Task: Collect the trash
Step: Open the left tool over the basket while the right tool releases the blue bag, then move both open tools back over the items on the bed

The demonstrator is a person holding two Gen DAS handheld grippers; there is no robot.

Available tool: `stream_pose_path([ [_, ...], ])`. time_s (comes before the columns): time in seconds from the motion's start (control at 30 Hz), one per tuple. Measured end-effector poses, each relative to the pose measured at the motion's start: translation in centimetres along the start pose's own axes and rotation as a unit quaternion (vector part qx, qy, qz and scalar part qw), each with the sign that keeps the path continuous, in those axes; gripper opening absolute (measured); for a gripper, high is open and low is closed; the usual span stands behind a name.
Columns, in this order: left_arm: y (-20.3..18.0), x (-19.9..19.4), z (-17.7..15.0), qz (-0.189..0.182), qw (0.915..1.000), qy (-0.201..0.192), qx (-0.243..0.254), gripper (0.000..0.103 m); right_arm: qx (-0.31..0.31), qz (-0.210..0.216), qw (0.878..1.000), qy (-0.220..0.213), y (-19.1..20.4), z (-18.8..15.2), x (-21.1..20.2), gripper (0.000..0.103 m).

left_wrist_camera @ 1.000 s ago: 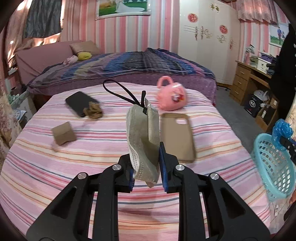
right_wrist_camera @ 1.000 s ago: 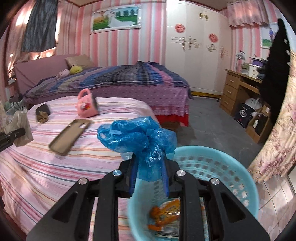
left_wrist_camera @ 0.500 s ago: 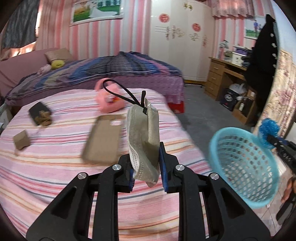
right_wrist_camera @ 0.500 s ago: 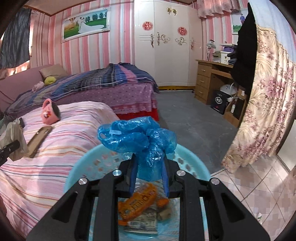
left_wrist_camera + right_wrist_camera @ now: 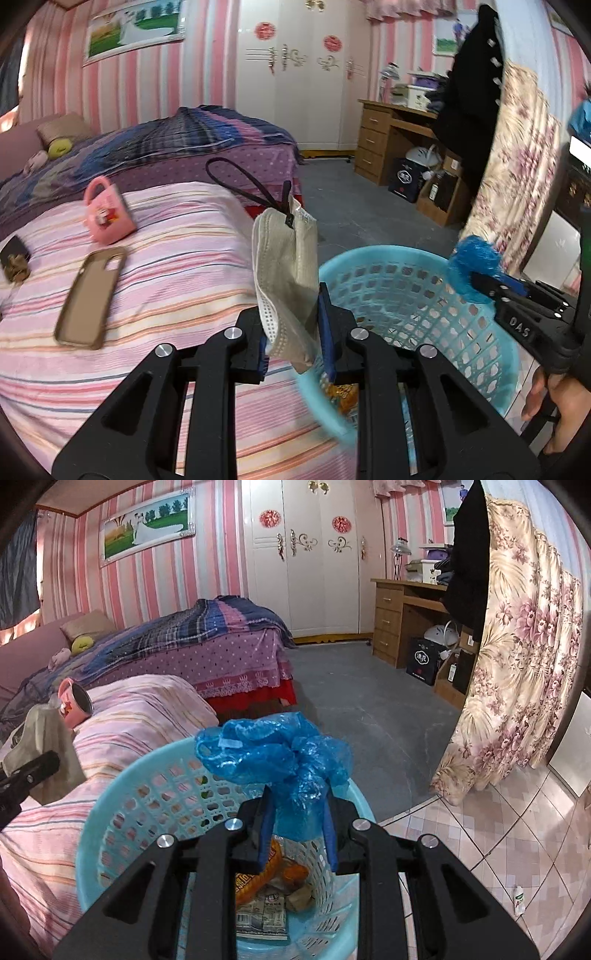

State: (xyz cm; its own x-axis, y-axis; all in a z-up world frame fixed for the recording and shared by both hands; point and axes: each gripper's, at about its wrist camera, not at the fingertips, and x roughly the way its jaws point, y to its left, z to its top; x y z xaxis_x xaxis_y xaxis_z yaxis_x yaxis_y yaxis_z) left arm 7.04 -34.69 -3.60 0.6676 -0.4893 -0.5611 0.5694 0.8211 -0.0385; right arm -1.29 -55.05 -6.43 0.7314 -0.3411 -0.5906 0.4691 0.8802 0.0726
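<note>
My left gripper (image 5: 293, 332) is shut on a grey-white face mask (image 5: 286, 269) with a black ear loop, held at the near rim of a light blue plastic basket (image 5: 417, 291). My right gripper (image 5: 297, 834) is shut on a crumpled blue plastic bag (image 5: 275, 755) directly above the same basket (image 5: 122, 805). The basket holds an orange wrapper (image 5: 258, 878) and other scraps. The right gripper with the bag also shows in the left wrist view (image 5: 476, 267), at the basket's far rim.
The basket stands beside a pink striped bed (image 5: 177, 266). On the bed lie a tan phone case (image 5: 88, 295), a pink mug (image 5: 107, 216) and a dark object (image 5: 14, 258). A second bed (image 5: 207, 642), a wooden desk (image 5: 406, 616) and a floral curtain (image 5: 517, 657) stand beyond.
My left gripper has swung right from over the bed to the basket's rim with the mask in it. My right gripper holds the blue bag over the basket throughout.
</note>
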Motion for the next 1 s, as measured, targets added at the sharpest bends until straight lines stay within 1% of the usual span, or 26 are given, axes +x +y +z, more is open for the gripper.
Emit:
stream_pose_path([
  [0.1, -1.5, 0.9, 0.0, -0.009, 0.9999, 0.002, 0.009, 0.021, 0.001, -0.001, 1.0, 0.005, -0.1, 0.0, 0.2, 0.023],
  [0.2, -2.3, 1.7, 0.0, -0.022, 0.9996, 0.012, 0.01, 0.021, -0.002, -0.003, 1.0, 0.01, -0.2, 0.0, 0.4, 0.023],
  [0.23, -2.4, 1.9, 0.1, -0.025, 0.9995, 0.015, 0.01, 0.025, -0.004, -0.003, 1.0, 0.01, -0.1, 0.0, 0.5, 0.023],
  [0.3, -2.8, 1.8, 0.2, -0.027, 0.9995, 0.013, 0.013, 0.036, -0.007, -0.003, 1.0, 0.011, 0.0, -0.1, 0.6, 0.023],
  [0.37, -2.9, 1.6, 0.1, -0.028, 0.9995, 0.008, 0.016, 0.06, -0.009, -0.003, 1.0, 0.012, 0.1, -0.2, 0.7, 0.023],
  [0.4, -2.7, 1.3, 0.1, -0.023, 0.9996, 0.002, 0.016, 0.066, -0.009, -0.002, 1.0, 0.012, 0.0, -0.2, 0.7, 0.023],
  [0.43, -2.6, 1.2, 0.0, -0.017, 0.9997, -0.003, 0.016, 0.074, -0.009, -0.003, 1.0, 0.012, 0.0, -0.2, 0.7, 0.023],
  [0.47, -2.2, 1.0, -0.2, -0.006, 0.9999, -0.007, 0.014, 0.078, -0.009, -0.003, 1.0, 0.012, 0.1, -0.2, 0.7, 0.023],
  [0.5, -1.8, 1.0, -0.1, -0.002, 0.9999, -0.006, 0.011, 0.079, -0.009, -0.004, 1.0, 0.012, 0.1, -0.2, 0.8, 0.023],
  [0.57, -0.8, 0.9, -0.1, 0.006, 1.0, -0.003, 0.002, 0.086, -0.011, -0.005, 1.0, 0.012, 0.2, -0.3, 0.8, 0.023],
  [0.7, 2.1, 0.3, 0.1, 0.03, 0.9994, -0.004, -0.017, 0.093, -0.015, -0.008, 1.0, 0.011, 0.6, -0.3, 0.9, 0.025],
  [0.77, 3.3, 0.0, 0.1, 0.04, 0.9989, -0.003, -0.024, 0.094, -0.012, -0.01, 1.0, 0.007, 0.8, -0.3, 0.7, 0.038],
  [0.8, 4.1, -0.2, 0.1, 0.047, 0.9985, -0.004, -0.028, 0.095, -0.01, -0.013, 1.0, -0.001, 0.9, -0.3, 0.5, 0.057],
  [0.83, 4.9, -0.5, 0.1, 0.055, 0.9979, -0.005, -0.033, 0.095, -0.01, -0.014, 1.0, -0.004, 1.0, -0.3, 0.4, 0.072],
  [0.9, 6.1, -1.0, -0.1, 0.065, 0.9972, -0.007, -0.037, 0.095, -0.012, -0.024, 1.0, -0.013, 1.6, -0.3, 0.2, 0.079],
  [1.0, 7.7, -2.1, -0.5, 0.085, 0.9955, -0.014, -0.041, 0.097, -0.009, -0.027, 0.999, -0.014, 2.2, -0.3, 0.3, 0.089],
])
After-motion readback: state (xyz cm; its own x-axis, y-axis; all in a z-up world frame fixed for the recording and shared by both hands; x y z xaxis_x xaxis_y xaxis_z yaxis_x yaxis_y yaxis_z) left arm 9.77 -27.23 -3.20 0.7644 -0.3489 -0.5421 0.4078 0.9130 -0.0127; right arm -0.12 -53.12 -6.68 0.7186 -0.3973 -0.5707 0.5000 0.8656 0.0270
